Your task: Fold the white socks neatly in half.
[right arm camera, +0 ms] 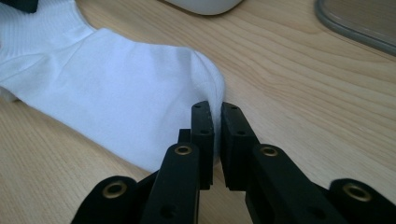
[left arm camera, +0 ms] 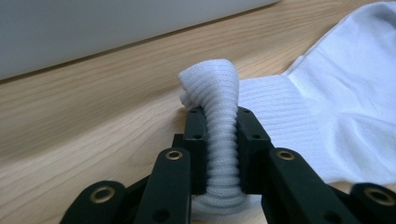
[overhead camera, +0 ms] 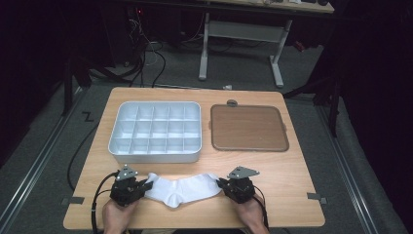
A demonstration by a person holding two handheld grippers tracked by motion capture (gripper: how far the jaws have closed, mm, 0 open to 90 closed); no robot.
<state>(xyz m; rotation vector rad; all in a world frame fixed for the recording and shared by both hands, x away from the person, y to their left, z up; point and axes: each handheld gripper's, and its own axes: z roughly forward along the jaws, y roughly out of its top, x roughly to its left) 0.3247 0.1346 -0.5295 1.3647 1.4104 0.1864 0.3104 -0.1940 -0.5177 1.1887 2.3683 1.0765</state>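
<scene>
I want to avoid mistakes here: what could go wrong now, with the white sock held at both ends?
1. The right tool pinches only the thin toe edge of the white sock; it may slip out when pulled.
2. The left tool clamps a bunched ribbed cuff, so the cuff may stay crumpled.
3. The compartment tray stands close behind; lifting could snag its rim.

Pale wooden bench with rounded corners. On the far left part, a white plastic tray split into many small square compartments, all bare. Just beside it to the right, apart, a brown flat lid with a grey rim and a small grey tab at the far edge. Two grey tape marks at the near corners. Beyond, grey carpet, tangled black cables, and the white legs of a second desk. Metal rails along the floor either side.
</scene>
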